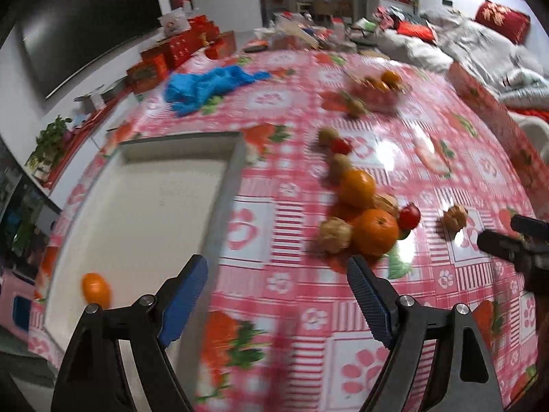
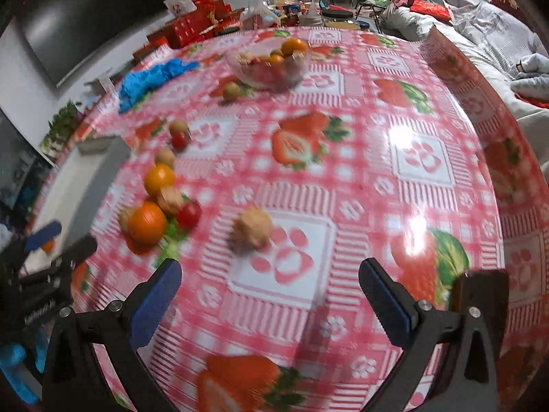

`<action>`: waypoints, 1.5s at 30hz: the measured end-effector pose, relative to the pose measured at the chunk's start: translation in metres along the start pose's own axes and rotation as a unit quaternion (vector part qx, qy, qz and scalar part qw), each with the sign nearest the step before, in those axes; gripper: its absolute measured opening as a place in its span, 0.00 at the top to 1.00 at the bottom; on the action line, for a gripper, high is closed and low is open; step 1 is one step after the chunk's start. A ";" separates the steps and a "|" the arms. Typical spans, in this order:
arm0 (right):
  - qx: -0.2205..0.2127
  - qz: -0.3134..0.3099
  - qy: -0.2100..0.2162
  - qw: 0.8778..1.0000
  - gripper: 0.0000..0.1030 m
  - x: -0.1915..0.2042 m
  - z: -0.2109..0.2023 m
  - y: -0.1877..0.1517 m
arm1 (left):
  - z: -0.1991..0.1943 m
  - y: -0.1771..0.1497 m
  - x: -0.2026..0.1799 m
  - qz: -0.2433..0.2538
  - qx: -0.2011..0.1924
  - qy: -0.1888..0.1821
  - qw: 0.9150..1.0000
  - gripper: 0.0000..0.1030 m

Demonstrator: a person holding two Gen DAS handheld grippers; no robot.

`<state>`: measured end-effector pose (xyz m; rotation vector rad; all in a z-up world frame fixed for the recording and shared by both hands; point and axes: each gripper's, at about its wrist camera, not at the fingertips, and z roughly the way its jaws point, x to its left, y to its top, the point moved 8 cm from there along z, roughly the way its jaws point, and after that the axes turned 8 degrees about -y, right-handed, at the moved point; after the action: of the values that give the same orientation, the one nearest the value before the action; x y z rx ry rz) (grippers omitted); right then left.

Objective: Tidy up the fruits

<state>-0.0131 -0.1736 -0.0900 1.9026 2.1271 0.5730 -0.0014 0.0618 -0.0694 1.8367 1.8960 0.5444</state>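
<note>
Your left gripper (image 1: 277, 300) and right gripper (image 2: 270, 304) look the same: black triangular arms, ribbed blue pads (image 1: 369, 304), silver screws (image 1: 405, 300) just behind those pads.

Surface (image 2: 343, 185): pink-and-white checked cloth, strawberry print. Round orange citrus fruit (image 1: 375, 231). Crumpled blue plastic bag (image 1: 206, 86). White rectangular tray (image 1: 144, 206).
</note>
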 end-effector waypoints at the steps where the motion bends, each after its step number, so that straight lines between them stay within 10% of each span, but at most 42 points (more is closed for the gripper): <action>1: 0.000 -0.004 -0.008 1.000 0.00 -0.003 0.002 -0.004 | 0.005 0.000 -0.003 0.004 0.001 0.005 1.000 0.18; 34: 0.007 -0.036 -0.069 0.997 0.00 0.011 0.051 0.014 | 0.058 0.012 -0.015 -0.008 0.015 0.021 1.000 0.18; 38: 0.006 -0.030 -0.066 0.997 0.00 0.013 0.051 0.016 | 0.056 0.012 -0.020 -0.008 0.016 0.013 1.000 0.36; 45: -0.017 -0.028 -0.039 0.999 0.41 0.021 0.043 0.024 | 0.053 0.010 -0.023 -0.018 0.013 0.000 1.000 0.63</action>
<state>0.0233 -0.1453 -0.1162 1.8107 2.1024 0.5121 0.0379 0.0380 -0.1067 1.8159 1.9410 0.5109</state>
